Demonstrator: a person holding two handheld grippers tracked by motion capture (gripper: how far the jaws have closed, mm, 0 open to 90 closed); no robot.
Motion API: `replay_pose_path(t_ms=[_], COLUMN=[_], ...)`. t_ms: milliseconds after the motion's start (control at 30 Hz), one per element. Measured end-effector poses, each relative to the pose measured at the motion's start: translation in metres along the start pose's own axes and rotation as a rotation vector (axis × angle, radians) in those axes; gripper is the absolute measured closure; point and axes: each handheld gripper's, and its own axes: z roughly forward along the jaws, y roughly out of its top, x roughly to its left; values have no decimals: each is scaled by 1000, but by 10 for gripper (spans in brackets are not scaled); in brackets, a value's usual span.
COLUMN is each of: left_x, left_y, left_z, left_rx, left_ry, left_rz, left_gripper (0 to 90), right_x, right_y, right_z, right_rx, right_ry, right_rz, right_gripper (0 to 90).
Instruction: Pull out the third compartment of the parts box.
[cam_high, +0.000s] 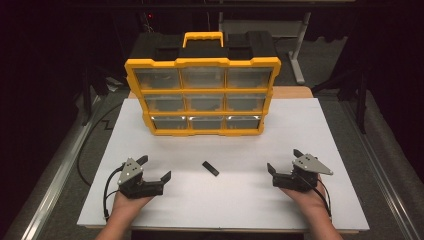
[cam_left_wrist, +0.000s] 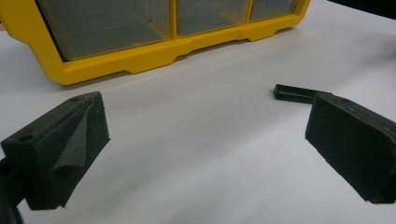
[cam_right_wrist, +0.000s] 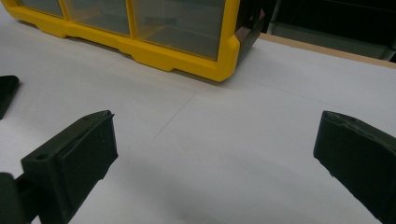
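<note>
Centrally, small black bar on table, between both gaping hand-held grippers

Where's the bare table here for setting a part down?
Free: the white board right of the yellow organizer, the strip left of it, and the near edge between the left claw and right claw. Both claws are open, holding nothing. Tighter: mid-table, where a small black piece lies between the claws, in front of the organizer.

White table top on wooden board. Yellow drawer organizer stands upright at far centre, nine clear drawers facing near. Small black block lies flat at centre, near side of organizer, well apart
</note>
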Motion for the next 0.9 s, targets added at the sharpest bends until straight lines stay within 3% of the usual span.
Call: replay_pose_path(t_ms=[633, 900], left_x=[-1, -2], left_y=[-1, -2], left_z=[0, 1], left_rx=[-7, -9], left_ry=[-15, -21], left_rz=[-1, -1], left_gripper=[7, 3], right_x=[1, 0], right_y=[23, 30], right_z=[42, 64], right_rx=[5, 32], right_ry=[-19, -35], right_rz=[1, -15], right_gripper=[3, 3])
